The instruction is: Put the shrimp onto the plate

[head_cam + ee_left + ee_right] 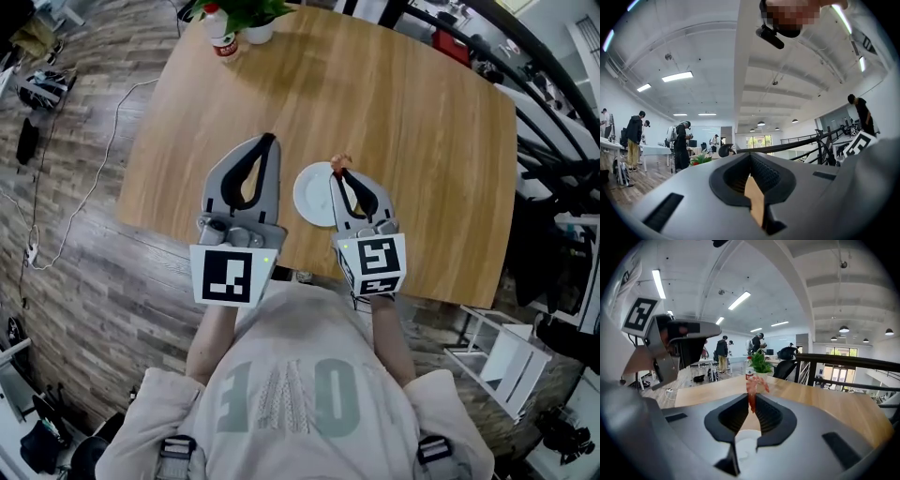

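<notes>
Right tool [340,170] is clamped on the shrimp [752,386], pinching it right at the tips so it pokes out over the far rim of the white plate [307,195]. The plate sits close to the near edge of the desk [394,103]. Left tool [268,141] is squeezed closed with nothing in it, just left of the plate.

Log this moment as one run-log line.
right tool: shut on shrimp | shrimp: held at plate rim | left tool: shut, empty | placement: pending
</notes>
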The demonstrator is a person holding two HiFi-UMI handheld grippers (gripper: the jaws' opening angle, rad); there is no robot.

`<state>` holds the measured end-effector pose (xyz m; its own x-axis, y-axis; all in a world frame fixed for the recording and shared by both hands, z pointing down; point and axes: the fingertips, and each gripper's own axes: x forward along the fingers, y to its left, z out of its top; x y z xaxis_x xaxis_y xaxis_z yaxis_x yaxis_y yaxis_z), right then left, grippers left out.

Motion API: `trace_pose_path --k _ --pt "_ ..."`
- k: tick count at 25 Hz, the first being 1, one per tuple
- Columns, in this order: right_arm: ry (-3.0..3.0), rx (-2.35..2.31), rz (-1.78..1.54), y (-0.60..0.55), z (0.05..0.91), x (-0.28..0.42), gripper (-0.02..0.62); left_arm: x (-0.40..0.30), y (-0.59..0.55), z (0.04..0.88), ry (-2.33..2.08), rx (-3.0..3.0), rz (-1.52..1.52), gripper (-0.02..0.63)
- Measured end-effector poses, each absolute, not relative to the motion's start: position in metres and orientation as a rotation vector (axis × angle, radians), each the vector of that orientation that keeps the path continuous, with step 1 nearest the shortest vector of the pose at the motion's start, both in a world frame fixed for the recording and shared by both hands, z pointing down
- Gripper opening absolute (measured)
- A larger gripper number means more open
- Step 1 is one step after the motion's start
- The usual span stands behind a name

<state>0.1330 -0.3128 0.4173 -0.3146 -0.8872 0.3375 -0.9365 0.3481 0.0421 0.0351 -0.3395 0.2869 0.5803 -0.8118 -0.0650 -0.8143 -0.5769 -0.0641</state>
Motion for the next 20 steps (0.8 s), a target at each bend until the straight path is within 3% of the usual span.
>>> trace_pose_path --k 20 --pt "-2.120 1.177 0.453 -0.325 0.565 0.105 0.057 0.005 -0.339 0.305 1.520 -2.677 -0.019 0.009"
